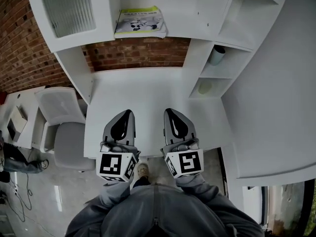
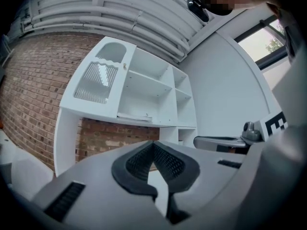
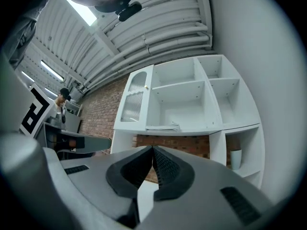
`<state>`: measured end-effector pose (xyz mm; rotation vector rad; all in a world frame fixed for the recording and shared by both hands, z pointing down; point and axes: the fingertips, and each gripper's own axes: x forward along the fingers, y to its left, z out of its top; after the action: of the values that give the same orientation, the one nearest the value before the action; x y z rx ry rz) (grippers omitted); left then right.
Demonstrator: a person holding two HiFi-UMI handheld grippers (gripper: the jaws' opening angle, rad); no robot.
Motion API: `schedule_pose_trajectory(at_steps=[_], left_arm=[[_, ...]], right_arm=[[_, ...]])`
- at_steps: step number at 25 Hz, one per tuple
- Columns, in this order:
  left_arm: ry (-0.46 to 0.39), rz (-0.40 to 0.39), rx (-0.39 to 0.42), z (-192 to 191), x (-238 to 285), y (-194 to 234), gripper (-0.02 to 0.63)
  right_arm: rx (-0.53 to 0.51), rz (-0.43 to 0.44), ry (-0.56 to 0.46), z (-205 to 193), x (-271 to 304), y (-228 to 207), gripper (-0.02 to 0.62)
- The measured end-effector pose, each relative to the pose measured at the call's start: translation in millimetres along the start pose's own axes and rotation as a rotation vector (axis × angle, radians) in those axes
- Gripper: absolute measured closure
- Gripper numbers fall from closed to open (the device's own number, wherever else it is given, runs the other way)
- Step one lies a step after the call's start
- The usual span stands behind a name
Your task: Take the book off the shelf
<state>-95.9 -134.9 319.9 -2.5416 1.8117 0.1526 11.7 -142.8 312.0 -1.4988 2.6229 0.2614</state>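
Note:
A book with a green-and-white cover [image 1: 140, 21] lies flat in the middle bay of the white shelf unit [image 1: 207, 14], above the desk. It shows as a thin flat stack in the left gripper view [image 2: 134, 116] and in the right gripper view [image 3: 163, 127]. Both grippers hang side by side over the desk's near edge, well short of the shelf. My left gripper [image 1: 129, 112] is shut with nothing in it, its tips [image 2: 153, 143] meeting. My right gripper [image 1: 168, 111] is shut and empty too, tips [image 3: 152, 148] together.
The white desk top [image 1: 143, 93] lies under the shelf, with a brick wall [image 1: 138, 51] behind. A pale cup [image 1: 216, 55] and a greenish object [image 1: 205, 87] sit in the right side cubbies. A ribbed-glass cabinet door [image 1: 66, 6] is at the upper left. A grey chair [image 1: 64, 127] stands left of the desk.

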Motion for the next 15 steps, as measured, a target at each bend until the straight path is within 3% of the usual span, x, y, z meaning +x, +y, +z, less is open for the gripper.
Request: schedule_pose_trajectory(at_steps=[15], left_arm=[[-0.013, -0.073, 0.037, 7, 107, 52, 0.601]], right_arm=[[-0.020, -0.088, -0.010, -20, 104, -42, 0.569]])
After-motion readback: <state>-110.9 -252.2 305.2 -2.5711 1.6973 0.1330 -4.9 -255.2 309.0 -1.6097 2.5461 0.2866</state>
